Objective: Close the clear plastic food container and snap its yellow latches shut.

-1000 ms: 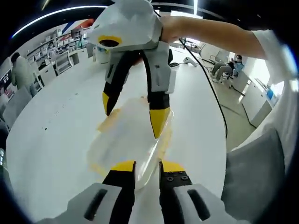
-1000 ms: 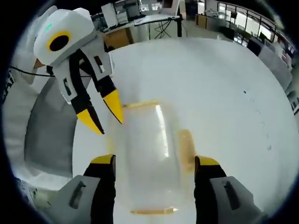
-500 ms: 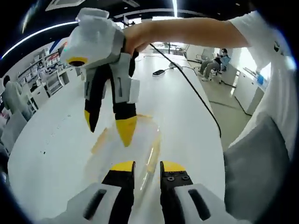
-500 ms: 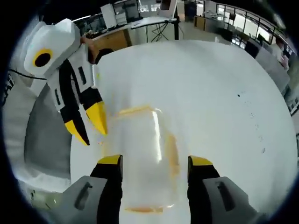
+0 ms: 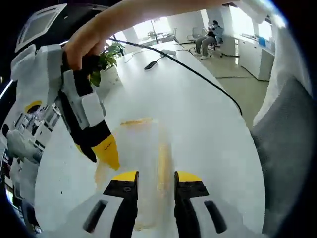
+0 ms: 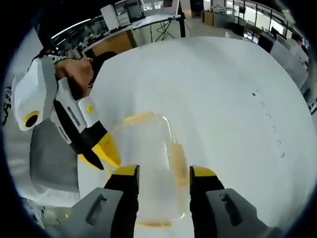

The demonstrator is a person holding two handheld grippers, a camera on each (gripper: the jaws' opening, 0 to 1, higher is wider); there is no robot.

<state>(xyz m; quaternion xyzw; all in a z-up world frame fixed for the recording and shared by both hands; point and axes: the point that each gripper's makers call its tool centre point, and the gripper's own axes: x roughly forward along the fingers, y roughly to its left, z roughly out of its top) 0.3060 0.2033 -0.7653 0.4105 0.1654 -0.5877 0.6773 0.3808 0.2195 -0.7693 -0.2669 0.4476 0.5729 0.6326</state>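
food container [image 6: 148, 163]: clear, yellow latches [image 6: 179, 163], contents unclear, on white bench [image 6: 223, 89] | right claw [image 6: 163, 174] released, straddling it | left claw [image 5: 154, 178] released, straddling it

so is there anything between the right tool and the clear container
Nothing visible does. In the right gripper view the right tool already has its jaws on either side of the clear container on the white table. The left tool sits beside the container, not between.

The container [image 6: 151, 168] is blurred, perhaps closed; its near end hides behind the jaws
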